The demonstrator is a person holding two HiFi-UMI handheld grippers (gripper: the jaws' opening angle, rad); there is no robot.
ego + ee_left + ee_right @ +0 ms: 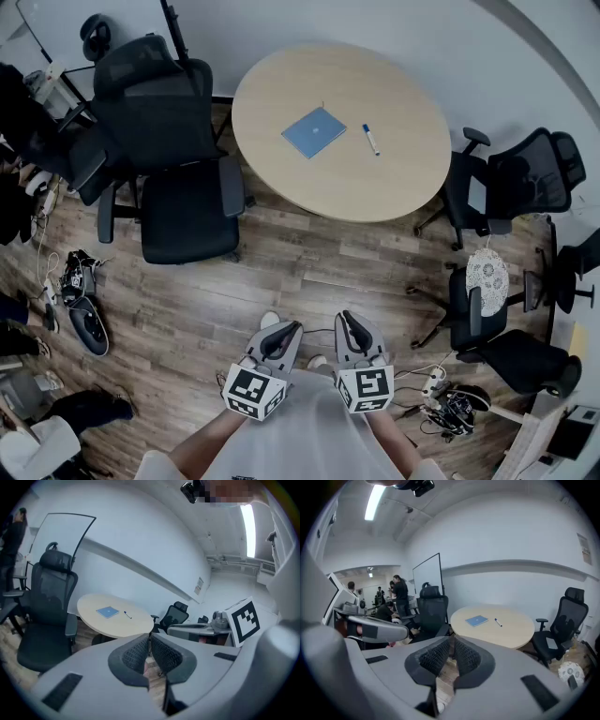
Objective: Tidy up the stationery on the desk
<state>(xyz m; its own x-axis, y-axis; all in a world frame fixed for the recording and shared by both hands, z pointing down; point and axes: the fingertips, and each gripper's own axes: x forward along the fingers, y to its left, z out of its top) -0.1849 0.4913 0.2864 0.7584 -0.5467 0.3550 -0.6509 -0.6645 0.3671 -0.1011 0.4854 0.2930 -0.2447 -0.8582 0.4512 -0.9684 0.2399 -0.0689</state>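
Item 1, blue notebook [314, 131]: lies flat and closed near the middle of the round, pale wood tabletop [394, 183], one corner turned toward 12 o'clock. Item 2, pen [371, 139]: white with a blue end, lying flat at the notebook's 3 o'clock, near it but not touching, its length running roughly 11 to 5 o'clock. No other stationery shows on the tabletop. Seating round the tabletop: one black office chair [183, 178] at its 9 o'clock, the seat edge just beside the rim; a second black chair [520, 178] at its 3 o'clock; a third [492, 328] toward 5 o'clock, with a white lacy round piece [487, 275] resting on it. Floor, wood plank [309, 272]: a pair of shoes [80, 300] at the 8 o'clock side of the head view, and a power strip with tangled cables [441, 394] at 4 o'clock. Left gripper [291, 327] and right gripper [345, 319]: held side by side low at 6 o'clock, well apart from the tabletop, both aimed toward 12 o'clock, each with a black-and-white marker cube behind it. Left gripper fingers [136, 653]: closed pad against pad, nothing between them. Right gripper fingers [468, 657]: likewise closed together and holding nothing. In the right gripper view, a whiteboard [427, 571] stands beyond the chair at 10 o'clock, with people [398, 592] farther back.
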